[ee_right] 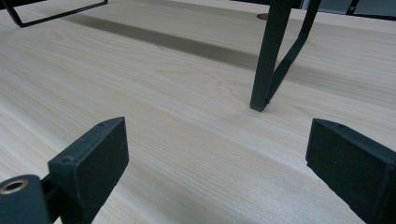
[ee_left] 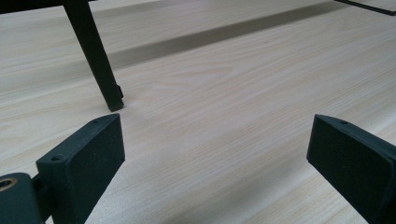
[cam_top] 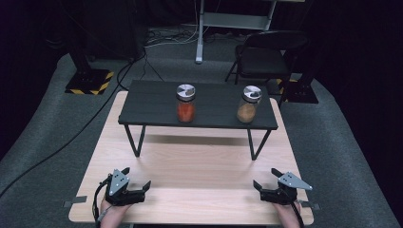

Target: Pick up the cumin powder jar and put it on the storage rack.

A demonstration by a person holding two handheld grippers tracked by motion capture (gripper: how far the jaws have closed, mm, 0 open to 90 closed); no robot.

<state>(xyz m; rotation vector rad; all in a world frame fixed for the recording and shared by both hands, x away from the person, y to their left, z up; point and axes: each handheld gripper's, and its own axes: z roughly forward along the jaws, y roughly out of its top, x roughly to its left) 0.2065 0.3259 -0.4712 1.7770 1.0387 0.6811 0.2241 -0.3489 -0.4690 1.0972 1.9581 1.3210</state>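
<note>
Jars (cam_top: 186, 103) on black shelf (cam_top: 152, 102), tongs (cam_top: 135, 179) apart

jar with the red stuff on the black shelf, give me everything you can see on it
The red-filled jar is a clear, glass-looking cylinder with a shiny metal lid that looks closed. Orange-red powder or granules fill roughly its lower two thirds. It stands upright on the black raised shelf, left of centre, well apart from the brown-filled jar to its right. Nothing touches it but the shelf under it. The left gripper and right gripper both sit open near the table's front edge, far from it.
</note>
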